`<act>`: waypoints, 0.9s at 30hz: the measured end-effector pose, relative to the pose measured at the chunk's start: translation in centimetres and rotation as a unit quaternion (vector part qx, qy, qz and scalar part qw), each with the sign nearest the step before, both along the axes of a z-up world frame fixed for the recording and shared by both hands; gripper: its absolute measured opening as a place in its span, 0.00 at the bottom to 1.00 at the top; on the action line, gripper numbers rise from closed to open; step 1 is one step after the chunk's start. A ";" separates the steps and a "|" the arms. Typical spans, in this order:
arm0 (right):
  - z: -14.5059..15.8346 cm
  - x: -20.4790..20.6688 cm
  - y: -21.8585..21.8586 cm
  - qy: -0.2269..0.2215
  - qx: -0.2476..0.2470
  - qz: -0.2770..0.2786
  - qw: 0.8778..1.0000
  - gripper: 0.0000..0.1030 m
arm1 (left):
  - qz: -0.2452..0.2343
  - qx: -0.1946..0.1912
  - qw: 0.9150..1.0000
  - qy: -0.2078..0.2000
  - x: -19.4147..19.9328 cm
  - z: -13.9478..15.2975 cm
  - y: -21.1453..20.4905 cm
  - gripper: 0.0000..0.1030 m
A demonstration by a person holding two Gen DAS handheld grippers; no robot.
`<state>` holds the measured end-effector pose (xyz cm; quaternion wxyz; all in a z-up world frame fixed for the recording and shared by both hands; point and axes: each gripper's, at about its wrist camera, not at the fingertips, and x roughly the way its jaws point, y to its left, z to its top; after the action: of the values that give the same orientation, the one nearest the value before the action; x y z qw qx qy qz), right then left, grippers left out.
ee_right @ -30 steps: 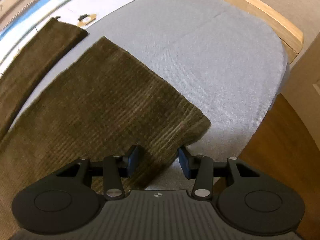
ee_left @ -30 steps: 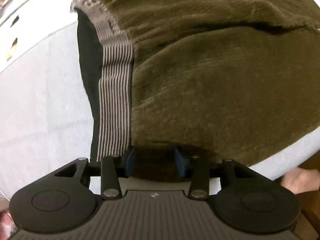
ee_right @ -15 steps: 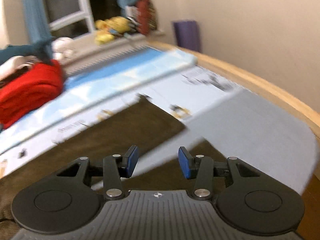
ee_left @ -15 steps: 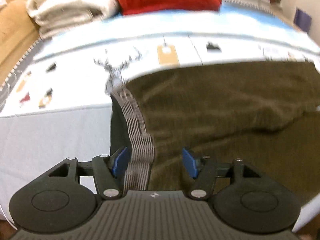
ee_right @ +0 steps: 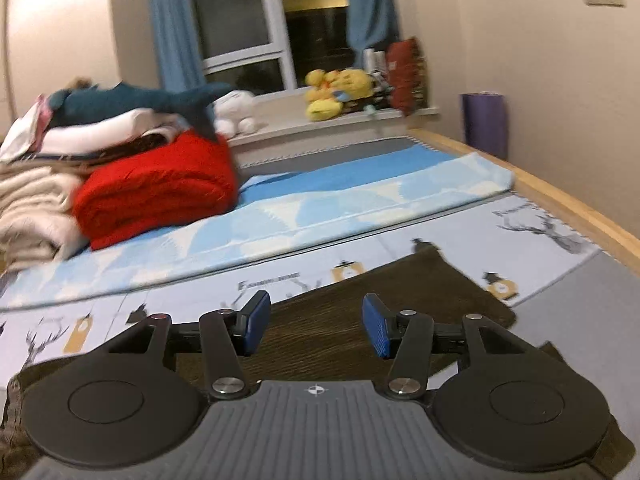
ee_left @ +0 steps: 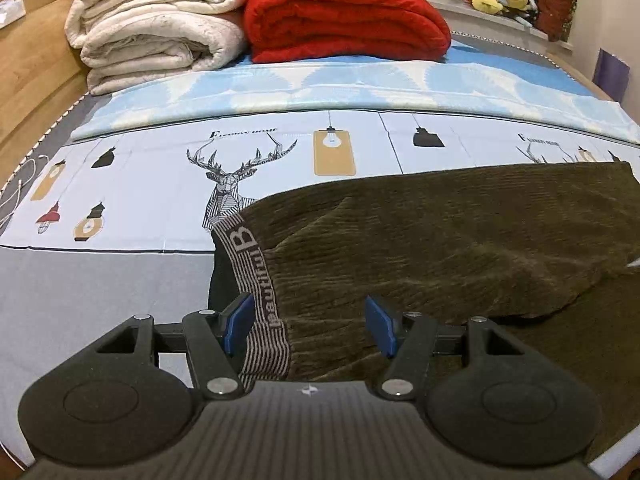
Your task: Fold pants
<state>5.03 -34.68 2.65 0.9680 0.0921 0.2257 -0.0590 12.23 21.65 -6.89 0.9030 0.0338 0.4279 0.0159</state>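
Note:
Brown corduroy pants lie spread on the bed, one leg folded over the other. Their striped waistband, with lettering on it, runs toward my left gripper. That gripper hovers open above the waist end, the waistband passing under its left pad without being pinched. In the right wrist view the far pant leg lies flat on the printed sheet. My right gripper hangs above it with its jaws opening and nothing held between the pads.
A folded red blanket and cream blankets are stacked at the bed's far end, with a shark plush on top. A blue blanket lies across the bed. The wooden bed rail runs along the right.
Both grippers rose off the pants and tilted up, so the far end of the bed shows. The left jaws widened off the cloth. The right gripper swung from the hem corner toward the far leg.

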 end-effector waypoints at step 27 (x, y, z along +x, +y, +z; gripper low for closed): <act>0.8 5.6 7.3 -0.026 -0.037 0.107 0.993 0.47 | 0.018 -0.048 0.998 -0.030 13.9 -4.6 3.2 0.38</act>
<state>10.62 -27.40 3.47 0.9770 0.0332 0.2071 0.0394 26.16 24.87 -11.44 0.9158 -0.0183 0.4010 0.0126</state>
